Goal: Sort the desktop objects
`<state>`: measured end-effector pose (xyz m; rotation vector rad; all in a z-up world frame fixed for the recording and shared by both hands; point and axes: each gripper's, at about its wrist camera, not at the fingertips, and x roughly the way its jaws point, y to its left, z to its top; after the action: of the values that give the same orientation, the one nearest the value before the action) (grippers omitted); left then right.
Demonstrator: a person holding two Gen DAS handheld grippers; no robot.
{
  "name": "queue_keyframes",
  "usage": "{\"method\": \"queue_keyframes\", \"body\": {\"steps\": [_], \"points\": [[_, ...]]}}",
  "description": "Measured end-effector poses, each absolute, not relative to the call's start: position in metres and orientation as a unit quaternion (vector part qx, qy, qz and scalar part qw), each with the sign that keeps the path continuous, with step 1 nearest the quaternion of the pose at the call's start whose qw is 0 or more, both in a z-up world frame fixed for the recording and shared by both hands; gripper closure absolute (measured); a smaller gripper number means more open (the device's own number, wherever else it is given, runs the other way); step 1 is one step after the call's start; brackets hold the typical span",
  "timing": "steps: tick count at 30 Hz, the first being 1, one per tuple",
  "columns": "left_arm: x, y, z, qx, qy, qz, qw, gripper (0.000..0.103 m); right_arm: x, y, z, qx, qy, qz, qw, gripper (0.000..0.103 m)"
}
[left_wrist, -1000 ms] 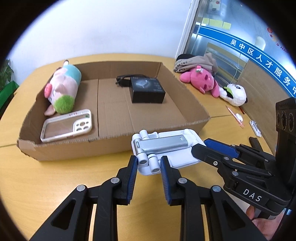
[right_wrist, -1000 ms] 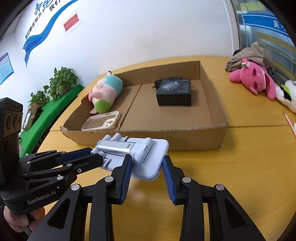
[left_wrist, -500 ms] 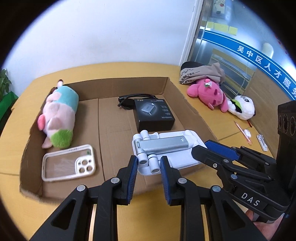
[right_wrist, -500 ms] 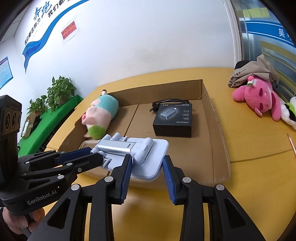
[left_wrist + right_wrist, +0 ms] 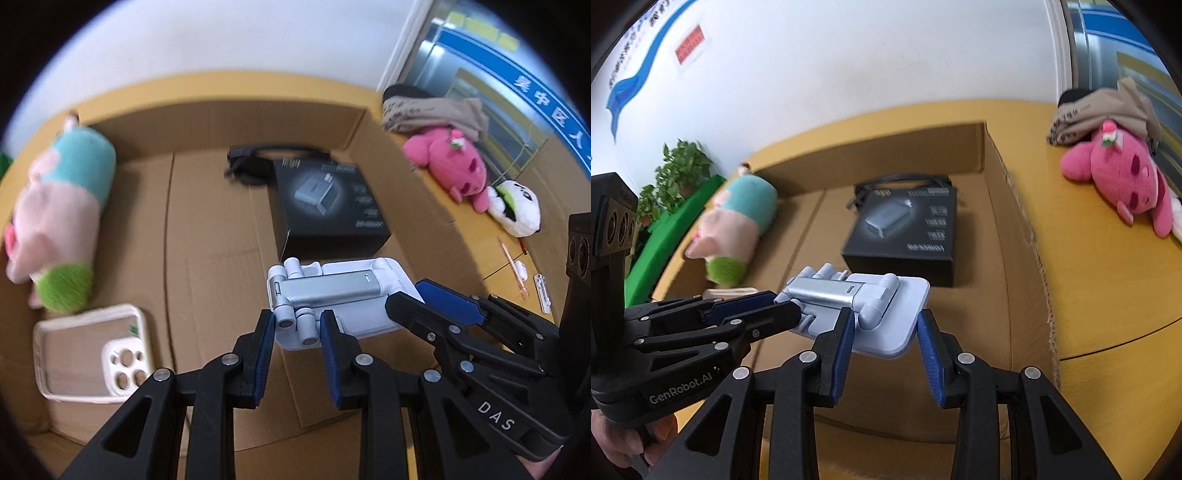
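Note:
A folded white and silver phone stand (image 5: pixel 334 291) is held in the air over the open cardboard box (image 5: pixel 207 229), in front of the black product box (image 5: pixel 328 206). My left gripper (image 5: pixel 297 328) is shut on the stand's hinge end. My right gripper (image 5: pixel 884 325) is shut on the stand's flat plate end (image 5: pixel 897 317); it also shows in the left wrist view (image 5: pixel 432 306). In the box lie a pink and teal plush pig (image 5: pixel 59 218), a clear phone case (image 5: pixel 92 354) and a black cable (image 5: pixel 255 162).
A pink plush toy (image 5: pixel 450 162), a panda plush (image 5: pixel 515 206) and a folded beige cloth (image 5: pixel 432 110) lie on the yellow table (image 5: pixel 1108 288) right of the box. A pen (image 5: pixel 511 266) and small white items lie nearer. Potted plants (image 5: pixel 679 173) stand far left.
Both grippers have carried the phone stand forward from the table in front of the box to above the box floor. The grip on it is unchanged.

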<state>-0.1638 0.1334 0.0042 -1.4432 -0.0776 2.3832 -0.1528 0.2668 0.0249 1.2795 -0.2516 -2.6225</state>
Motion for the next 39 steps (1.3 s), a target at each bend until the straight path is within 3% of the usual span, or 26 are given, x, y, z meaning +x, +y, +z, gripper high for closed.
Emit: {"method": "queue_keyframes", "body": {"steps": [6,8,10,14,16,18,20,27,31,35,39], "points": [[-0.168,0.138,-0.016,-0.543,-0.034,0.821,0.175,0.079,-0.165,0.271,0.001,0.469,-0.088,-0.874,0.092,0.062],[-0.168,0.138,-0.018,-0.550,-0.042,0.814,0.180,0.079,-0.164,0.274,-0.002,0.468,-0.101,-0.873,0.095,0.055],[-0.163,0.133,-0.014,-0.543,-0.045,0.821,0.173,0.079,-0.159,0.277,0.000,0.461,-0.110,-0.875,0.097,0.040],[-0.142,0.121,0.014,-0.482,-0.031,0.861,0.160,0.078,-0.140,0.271,0.020,0.424,-0.099,-0.893,0.110,0.024],[-0.124,0.108,0.032,-0.436,-0.026,0.886,0.152,0.064,-0.124,0.265,0.033,0.388,-0.082,-0.911,0.115,0.006],[-0.112,0.094,0.041,-0.406,-0.030,0.902,0.142,0.030,-0.105,0.257,0.044,0.348,-0.071,-0.927,0.123,0.000],[-0.099,0.078,0.046,-0.377,-0.039,0.916,0.128,0.025,-0.092,0.247,0.048,0.325,-0.065,-0.935,0.129,0.000],[-0.076,0.031,0.021,-0.376,-0.060,0.921,0.082,0.025,-0.074,0.222,0.021,0.310,-0.031,-0.945,0.097,0.000],[-0.069,0.024,0.008,-0.352,-0.039,0.933,0.064,0.025,-0.068,0.227,0.014,0.289,-0.055,-0.951,0.094,0.000],[-0.068,0.033,0.000,-0.326,0.010,0.944,0.054,0.025,-0.069,0.221,0.011,0.286,-0.030,-0.954,0.084,0.000],[-0.064,0.030,-0.003,-0.309,0.004,0.949,0.063,0.016,-0.071,0.213,0.006,0.280,0.006,-0.958,0.064,0.000]]}}
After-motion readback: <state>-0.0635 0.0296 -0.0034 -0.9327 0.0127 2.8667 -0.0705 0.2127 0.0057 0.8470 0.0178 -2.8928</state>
